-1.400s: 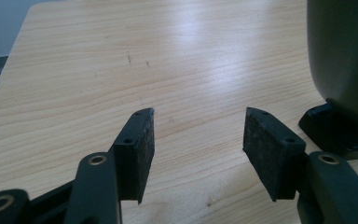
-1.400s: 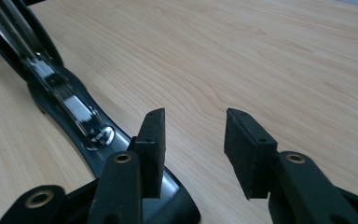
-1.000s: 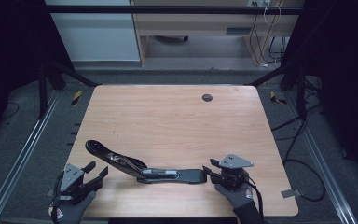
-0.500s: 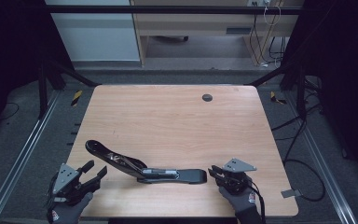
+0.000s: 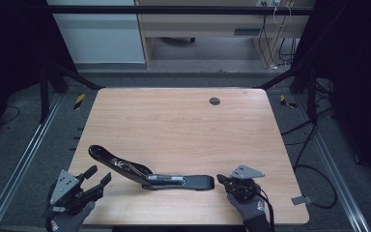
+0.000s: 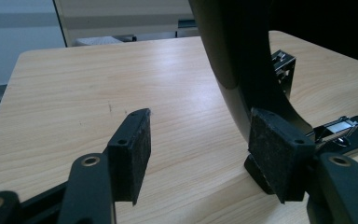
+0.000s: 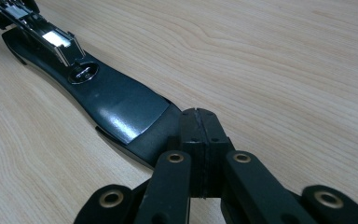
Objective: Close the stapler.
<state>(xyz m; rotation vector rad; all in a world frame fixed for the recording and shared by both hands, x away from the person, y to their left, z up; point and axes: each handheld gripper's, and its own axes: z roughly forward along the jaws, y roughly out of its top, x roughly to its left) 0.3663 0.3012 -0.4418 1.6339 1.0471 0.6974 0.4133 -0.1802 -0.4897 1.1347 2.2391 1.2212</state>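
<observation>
Black stapler [image 5: 149, 173] lies open on the table [image 5: 183, 125], near the front edge: base flat pointing right, arm angled up-left. It sits between the 2 grippers.

Right gripper [image 5: 223, 181]: jaws pressed together, nothing between them, tip just beside the base's right end. In the right gripper view the closed pads [image 7: 200, 126] sit against or just over the rim of the base end [image 7: 126, 109]; contact looks likely, can't tell for sure. Jaws have just been closing. 1 s ago they stood spread around that base end; now shut beside it.

Left gripper [image 5: 96, 176]: jaws apart, holding nothing, at the table's front-left corner, near the raised arm's end. In the left gripper view the stapler arm [image 6: 233, 56] rises just behind the right-hand pad [image 6: 275, 149], outside the gap; bare table between the pads. Jaws have just been opening, wider than 1 s ago.

Stapler itself hasn't shifted. Both hands are about where they were.
</observation>
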